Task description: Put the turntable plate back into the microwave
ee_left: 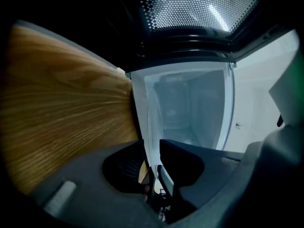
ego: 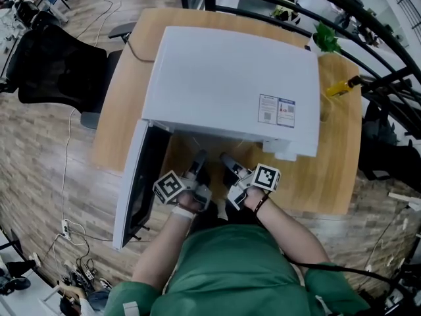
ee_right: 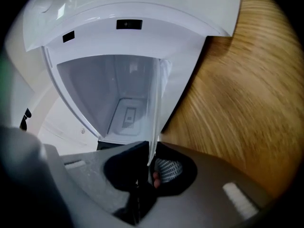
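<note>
The clear glass turntable plate (ee_left: 190,108) stands on edge in front of the open white microwave (ego: 230,84), whose cavity shows through the glass. In the left gripper view the plate's rim runs between the jaws of my left gripper (ee_left: 151,170), with a gap beside the ribbed pad, so that gripper is open. My right gripper (ee_right: 149,163) is shut on the opposite rim of the plate (ee_right: 114,94). In the head view both grippers, left (ego: 197,160) and right (ego: 227,160), point into the cavity under the microwave's top edge, where the plate is barely visible.
The microwave door (ego: 135,189) hangs open at the left, its mesh window (ee_left: 199,6) above my left gripper. The wooden table (ego: 329,176) carries a yellow object (ego: 339,87) and a green plant (ego: 325,38). A black chair (ego: 59,64) stands at the left.
</note>
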Motion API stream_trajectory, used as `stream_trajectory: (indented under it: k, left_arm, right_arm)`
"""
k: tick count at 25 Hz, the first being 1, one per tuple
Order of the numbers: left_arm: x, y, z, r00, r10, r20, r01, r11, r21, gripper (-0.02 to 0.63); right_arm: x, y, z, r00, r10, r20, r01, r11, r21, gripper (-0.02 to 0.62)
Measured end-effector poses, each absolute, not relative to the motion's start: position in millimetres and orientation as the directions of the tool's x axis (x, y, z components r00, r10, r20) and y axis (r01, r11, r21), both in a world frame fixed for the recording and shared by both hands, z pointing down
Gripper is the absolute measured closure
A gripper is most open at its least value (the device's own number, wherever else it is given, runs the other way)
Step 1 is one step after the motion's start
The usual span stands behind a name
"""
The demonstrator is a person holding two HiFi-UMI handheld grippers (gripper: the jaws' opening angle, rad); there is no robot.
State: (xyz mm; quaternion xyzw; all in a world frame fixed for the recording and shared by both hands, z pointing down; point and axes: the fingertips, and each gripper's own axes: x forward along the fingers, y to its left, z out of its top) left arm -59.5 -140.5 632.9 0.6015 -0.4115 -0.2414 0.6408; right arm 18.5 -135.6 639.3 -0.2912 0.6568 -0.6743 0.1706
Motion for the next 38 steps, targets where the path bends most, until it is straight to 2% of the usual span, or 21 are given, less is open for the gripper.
stream_trajectory:
  k: [2, 4, 5, 7, 10, 17, 22, 25, 28, 32, 38]
  left_arm:
    - [-56, -137, 636, 0.555, -0.792, 0.255, -0.198, 0.171, 0.965, 0.507]
    - [-50, -137, 637, 0.570, -0.780, 0.257, -0.196, 0.175, 0.965, 0.558]
    - [-49, -138, 637, 0.574, -0.778, 0.255, -0.191, 0.176, 0.966, 0.563]
    - [-47, -140, 636, 0.577, -0.778, 0.249, -0.180, 0.176, 0.968, 0.566]
    - [-47, -145, 634, 0.572, -0.784, 0.241, -0.170, 0.173, 0.970, 0.569]
    - [-46, -157, 635, 0.570, -0.785, 0.244, -0.179, 0.171, 0.969, 0.569]
    - [-46, -163, 634, 0.571, -0.784, 0.244, -0.185, 0.167, 0.969, 0.568]
    - [-46, -166, 634, 0.576, -0.782, 0.238, -0.191, 0.154, 0.969, 0.568]
    - [-49, -167, 633, 0.572, -0.787, 0.231, -0.200, 0.139, 0.970, 0.566]
    - [-61, -165, 638, 0.550, -0.795, 0.254, -0.215, 0.160, 0.964, 0.518]
    - [-66, -169, 635, 0.544, -0.796, 0.265, -0.245, 0.151, 0.958, 0.571]
  right_arm:
    - [21, -140, 640, -0.764, -0.622, 0.173, -0.155, -0.083, -0.984, 0.549]
    - [23, -144, 641, -0.757, -0.630, 0.174, -0.162, -0.077, -0.984, 0.549]
    - [24, -146, 640, -0.755, -0.633, 0.170, -0.165, -0.068, -0.984, 0.548]
    - [25, -147, 636, -0.752, -0.639, 0.160, -0.171, -0.044, -0.984, 0.538]
    - [23, -145, 629, -0.753, -0.641, 0.147, -0.168, -0.028, -0.985, 0.488]
    - [10, -141, 630, -0.763, -0.621, 0.176, -0.210, -0.018, -0.978, 0.486]
    - [8, -147, 633, -0.752, -0.617, 0.233, -0.262, -0.044, -0.964, 0.504]
    - [9, -151, 635, -0.747, -0.619, 0.242, -0.266, -0.055, -0.962, 0.542]
    - [11, -155, 637, -0.734, -0.633, 0.247, -0.258, -0.077, -0.963, 0.548]
    - [16, -163, 637, -0.715, -0.652, 0.254, -0.262, -0.087, -0.961, 0.549]
    - [15, -165, 639, -0.710, -0.655, 0.260, -0.264, -0.095, -0.960, 0.549]
